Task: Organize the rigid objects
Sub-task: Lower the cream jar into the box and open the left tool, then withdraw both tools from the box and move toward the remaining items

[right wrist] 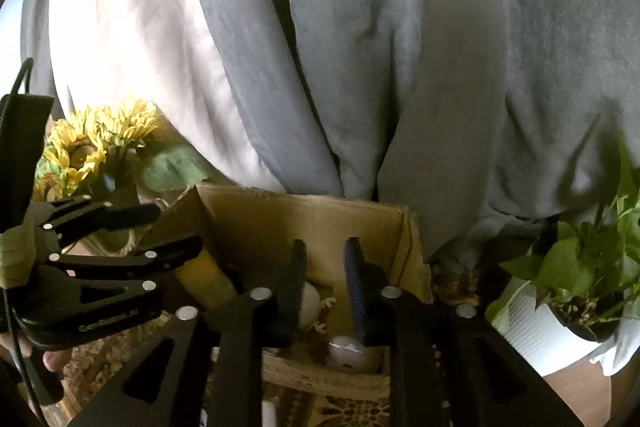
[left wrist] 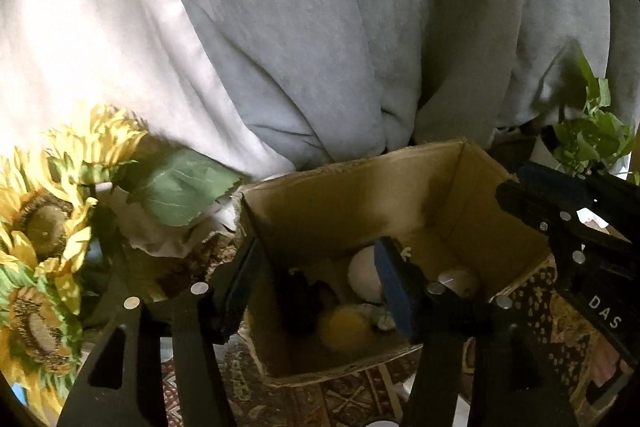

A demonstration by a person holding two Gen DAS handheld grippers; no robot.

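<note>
An open cardboard box (left wrist: 344, 203) stands on a patterned cloth and holds a yellow ball (left wrist: 346, 325), a cream round object (left wrist: 364, 275), a small whitish object (left wrist: 460, 281) and a dark item (left wrist: 298, 303). My left gripper (left wrist: 316, 267) is open and empty, its fingers spread over the box mouth. My right gripper (right wrist: 322, 259) is open and empty above the same box (right wrist: 280, 223). The left gripper also shows in the right wrist view (right wrist: 172, 231), next to a yellow object (right wrist: 204, 279). The right gripper shows at the right of the left wrist view (left wrist: 516, 183).
Artificial sunflowers (left wrist: 48, 223) stand left of the box. A green potted plant (right wrist: 588, 267) in a white pot stands to the right. Grey and white curtain fabric (left wrist: 320, 27) hangs close behind the box. A patterned cloth (left wrist: 340, 399) covers the surface.
</note>
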